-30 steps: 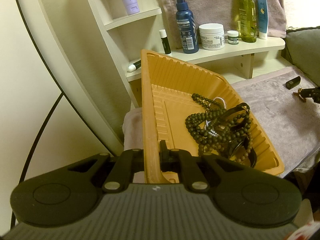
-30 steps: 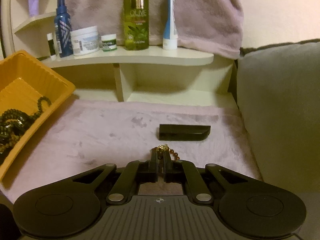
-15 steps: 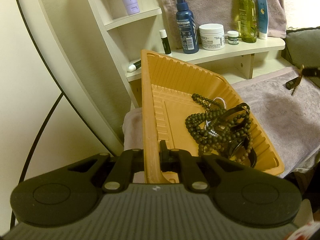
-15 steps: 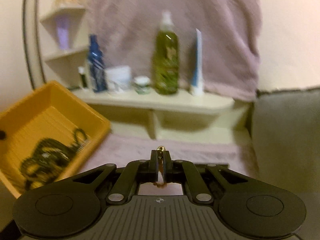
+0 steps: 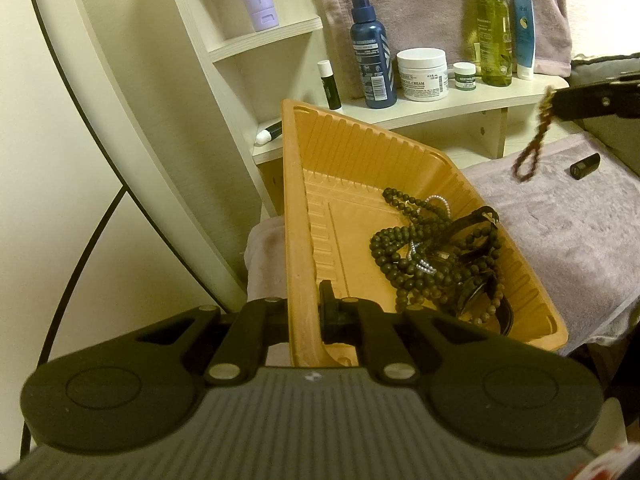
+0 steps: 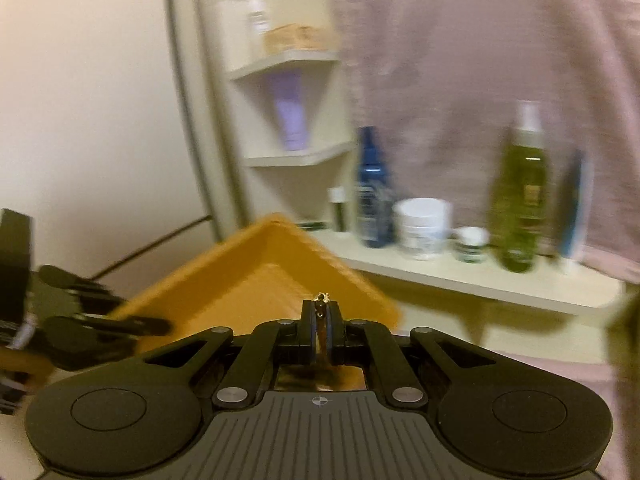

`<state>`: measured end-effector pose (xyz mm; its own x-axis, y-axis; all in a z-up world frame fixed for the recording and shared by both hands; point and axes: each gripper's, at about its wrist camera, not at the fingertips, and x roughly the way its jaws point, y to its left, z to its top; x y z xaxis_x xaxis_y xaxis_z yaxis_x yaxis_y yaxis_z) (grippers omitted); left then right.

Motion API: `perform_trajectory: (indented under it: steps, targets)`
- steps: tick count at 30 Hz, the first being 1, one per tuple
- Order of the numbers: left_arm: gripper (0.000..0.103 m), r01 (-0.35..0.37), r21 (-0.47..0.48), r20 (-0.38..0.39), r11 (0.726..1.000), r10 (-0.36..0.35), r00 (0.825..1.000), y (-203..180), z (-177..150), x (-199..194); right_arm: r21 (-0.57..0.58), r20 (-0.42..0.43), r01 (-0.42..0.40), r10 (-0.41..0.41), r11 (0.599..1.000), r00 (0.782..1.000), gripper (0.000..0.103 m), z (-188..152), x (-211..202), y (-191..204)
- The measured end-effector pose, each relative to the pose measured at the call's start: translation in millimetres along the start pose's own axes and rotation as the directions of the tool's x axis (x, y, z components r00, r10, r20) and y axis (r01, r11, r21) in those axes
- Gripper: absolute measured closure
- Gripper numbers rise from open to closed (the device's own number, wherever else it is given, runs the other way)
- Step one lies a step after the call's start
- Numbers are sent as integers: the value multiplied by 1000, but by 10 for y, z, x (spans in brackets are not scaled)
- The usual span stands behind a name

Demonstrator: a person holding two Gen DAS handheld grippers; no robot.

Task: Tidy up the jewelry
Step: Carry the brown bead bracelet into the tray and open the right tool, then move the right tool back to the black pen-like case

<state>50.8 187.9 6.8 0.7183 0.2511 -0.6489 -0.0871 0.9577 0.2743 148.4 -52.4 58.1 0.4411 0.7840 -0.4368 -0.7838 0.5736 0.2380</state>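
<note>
The orange tray is clamped at its near rim by the left gripper. A beaded bracelet is pinched in the right gripper, dangling above the lilac towel.

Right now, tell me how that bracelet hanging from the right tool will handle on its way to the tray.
The beaded bracelet hangs as a limp loop, so it is probably floppy and will swing. Pinched only at its top by the right tool, it looks light but might slip.

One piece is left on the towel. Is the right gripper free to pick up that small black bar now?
Probably not: the right gripper is shut on the brown bracelet, raised well above the black bar.
</note>
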Motion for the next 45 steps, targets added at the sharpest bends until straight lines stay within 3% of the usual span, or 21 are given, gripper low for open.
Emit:
perform_trajectory:
  steps: [6, 15, 22, 29, 31, 33, 35, 45]
  targets:
    - [96, 1, -1, 1, 1000, -1, 1000, -7, -1, -1, -23, -62, -162, 161, 986, 985, 98, 18, 255, 271]
    - [96, 1, -2, 1, 1000, -1, 1000, -3, 1, -1, -6, -171, -232, 227, 973, 959, 98, -183, 558, 456]
    - [96, 2, -3, 1, 1000, -2, 1000, 0, 4, -2, 8, -212, -218, 214, 976, 953, 98, -336, 670, 403]
    - [96, 1, -2, 1, 1000, -1, 1000, -1, 3, -3, 31, -178, -197, 199, 980, 964, 98, -326, 660, 328]
    - [96, 1, -3, 2, 1000, -1, 1000, 0, 4, -4, 31, -171, -176, 178, 984, 969, 94, -309, 650, 311]
    - [96, 1, -2, 2, 1000, -1, 1000, 0, 2, -3, 39, -160, -162, 166, 986, 973, 76, -296, 632, 276]
    - [96, 1, -3, 1, 1000, -1, 1000, 2, 2, -3, 46, -144, -142, 148, 989, 979, 69, -285, 609, 244]
    - [96, 1, -3, 2, 1000, -1, 1000, 1, 1, -5, 96, -99, -30, 40, 995, 994, 68, -331, 368, -1]
